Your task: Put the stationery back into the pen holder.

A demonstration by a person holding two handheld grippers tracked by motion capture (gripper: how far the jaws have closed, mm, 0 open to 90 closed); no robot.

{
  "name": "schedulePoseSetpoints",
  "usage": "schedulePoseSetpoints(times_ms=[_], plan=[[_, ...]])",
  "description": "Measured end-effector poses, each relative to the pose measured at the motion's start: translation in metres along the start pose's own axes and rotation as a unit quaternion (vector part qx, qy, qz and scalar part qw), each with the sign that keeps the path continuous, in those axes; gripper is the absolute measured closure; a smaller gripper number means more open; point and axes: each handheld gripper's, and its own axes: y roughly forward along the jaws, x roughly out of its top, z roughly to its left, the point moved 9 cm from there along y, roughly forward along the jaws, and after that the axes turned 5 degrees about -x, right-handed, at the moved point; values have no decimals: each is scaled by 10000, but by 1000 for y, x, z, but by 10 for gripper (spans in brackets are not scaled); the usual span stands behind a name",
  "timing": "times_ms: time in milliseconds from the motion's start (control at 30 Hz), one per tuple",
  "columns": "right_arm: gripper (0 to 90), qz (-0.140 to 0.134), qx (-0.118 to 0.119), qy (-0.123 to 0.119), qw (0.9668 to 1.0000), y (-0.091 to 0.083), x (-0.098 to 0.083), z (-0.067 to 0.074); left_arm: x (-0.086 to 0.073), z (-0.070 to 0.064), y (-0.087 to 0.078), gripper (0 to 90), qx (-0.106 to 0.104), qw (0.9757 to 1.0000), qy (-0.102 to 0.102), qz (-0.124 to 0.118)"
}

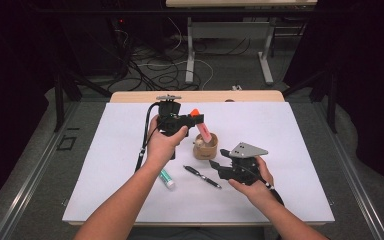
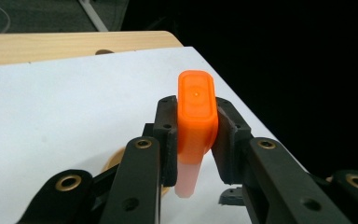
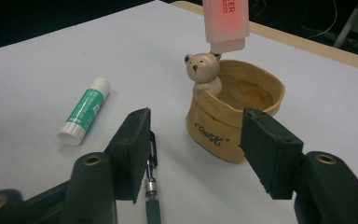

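A person works at a white-topped table [image 1: 290, 200] with a two-jaw gripper in each hand. At the left, the left forearm comes in from about 7 o'clock and angles up toward the centre, the hand wrapped around the body of the left gripper [image 2: 193, 135], which is held raised above the table with its jaws pointing toward 3 o'clock. Its jaws are clamped on the orange cap of a pale pink, flat-sided plastic highlighter [image 2: 195, 126], which hangs tilted from the grip, its lower end just above the mouth of a small tan ceramic pot shaped like a sack with a bear figure on its rim [image 3: 233, 116].

Below that hand, at about 6 o'clock from it, a green-and-white glue stick [image 1: 167, 178] lies flat on the table. Just to its right a dark pen [image 1: 202, 176] lies slanted, well apart from the pot.

At the right, the right forearm enters from about 5 o'clock, the hand cupping the right gripper [image 3: 196, 149] low over the table, jaws aimed toward 10 o'clock at the pot. Its jaws stand apart with nothing pressed between them; the pot sits just beyond the tips, and the pen's end lies beside one jaw.
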Motion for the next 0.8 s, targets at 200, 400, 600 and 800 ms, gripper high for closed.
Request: schedulePoseSetpoints(times_ms=[200,400,600,800], plan=[[373,18,-24,-22,10000,3,-2,-5,3,2,7,737,227,9994,263,11],[337,155,-45,20,9999,7,-6,-8,3,9,13,737,405,9982,450,50],[311,333,-70,158,9993,10,-11,-10,1,15,19,737,625,9959,637,117],[298,478,-47,263,9985,11,-16,-12,1,19,24,737,755,9942,753,141]])
